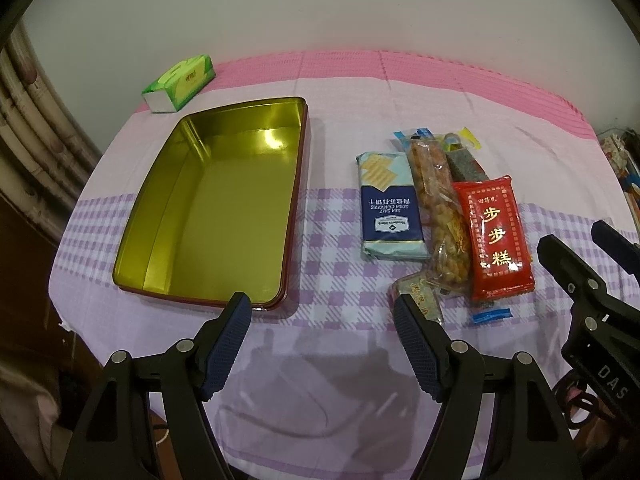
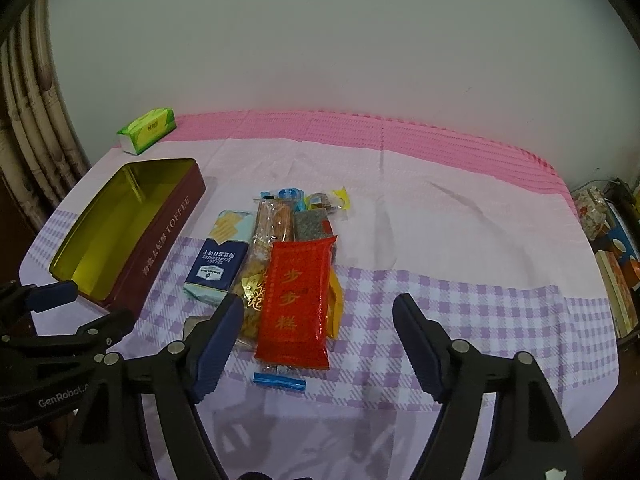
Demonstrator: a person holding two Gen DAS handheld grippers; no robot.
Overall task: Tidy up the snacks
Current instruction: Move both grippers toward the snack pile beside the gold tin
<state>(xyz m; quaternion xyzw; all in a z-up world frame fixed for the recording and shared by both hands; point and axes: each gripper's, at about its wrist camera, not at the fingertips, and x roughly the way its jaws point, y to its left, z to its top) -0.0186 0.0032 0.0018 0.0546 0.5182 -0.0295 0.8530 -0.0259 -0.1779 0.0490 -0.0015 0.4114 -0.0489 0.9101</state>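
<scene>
An empty tin (image 1: 208, 208) with a gold inside and maroon walls (image 2: 168, 236) lies open on the left of the cloth. Right of it lies a pile of snacks: a blue soda cracker pack (image 1: 390, 208) (image 2: 222, 256), a clear pack of orange fried pieces (image 1: 436, 200) (image 2: 272, 224), and a red packet with gold characters (image 1: 496, 236) (image 2: 298, 300) on top. My left gripper (image 1: 322, 302) hangs open over the cloth between tin and pile, holding nothing. My right gripper (image 2: 319, 300) is open just above the near end of the red packet, its pads apart from it.
A green tissue pack (image 1: 180, 82) (image 2: 148, 130) sits at the far left corner by the wall. A purple-checked and pink cloth (image 2: 460, 240) covers the table. Books and clutter (image 2: 612, 240) stand beyond the right edge. A small blue wrapper (image 2: 280, 381) lies near the pile's front.
</scene>
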